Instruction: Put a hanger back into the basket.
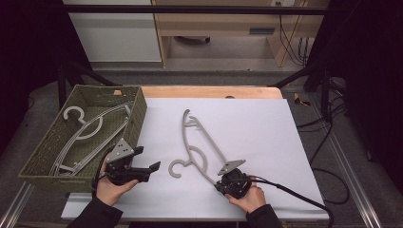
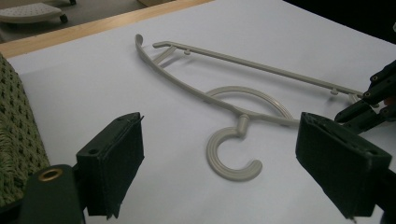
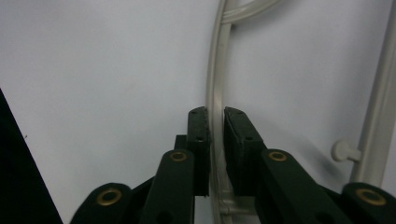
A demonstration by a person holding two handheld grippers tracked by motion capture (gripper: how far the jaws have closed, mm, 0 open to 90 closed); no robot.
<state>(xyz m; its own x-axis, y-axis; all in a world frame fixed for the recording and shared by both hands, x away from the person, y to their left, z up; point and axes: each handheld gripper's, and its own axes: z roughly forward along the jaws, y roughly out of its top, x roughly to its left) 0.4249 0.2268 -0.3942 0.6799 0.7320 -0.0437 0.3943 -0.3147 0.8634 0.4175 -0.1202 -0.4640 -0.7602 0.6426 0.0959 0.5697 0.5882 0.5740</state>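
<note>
Grey plastic hanger (image 1: 197,145) lying flat on a white sheet (image 1: 266,128) that covers a wooden table (image 1: 209,91); every place below is given from this hanger. Its hook (image 1: 178,168) curls open at the end nearest the person. Its two long arms run away from the hook, one toward the far edge of the sheet, the other toward the person's right hand.

The right gripper (image 1: 227,185) sits at the hanger's near end, on the side away from the hook, held in the person's right hand (image 1: 249,197). In the right gripper view its two black jaws are pressed together on one thin bar of the hanger (image 3: 215,93), the pads touching the bar on both sides. A second bar with a small peg (image 3: 343,150) runs just beside them. A black cable (image 1: 294,194) trails from this gripper, away from the hanger, across the sheet.

The left gripper (image 1: 151,169) hovers just beside the hook, on the side facing a basket, held in the person's left hand (image 1: 111,187). In the left gripper view its jaws stand wide apart with nothing between the pads, and the hook (image 2: 233,161) lies on the sheet beyond them.

A green woven basket (image 1: 138,116) stands farther off beyond the left gripper, well apart from the hanger. More hangers of the same kind (image 1: 88,135) lie inside it.
</note>
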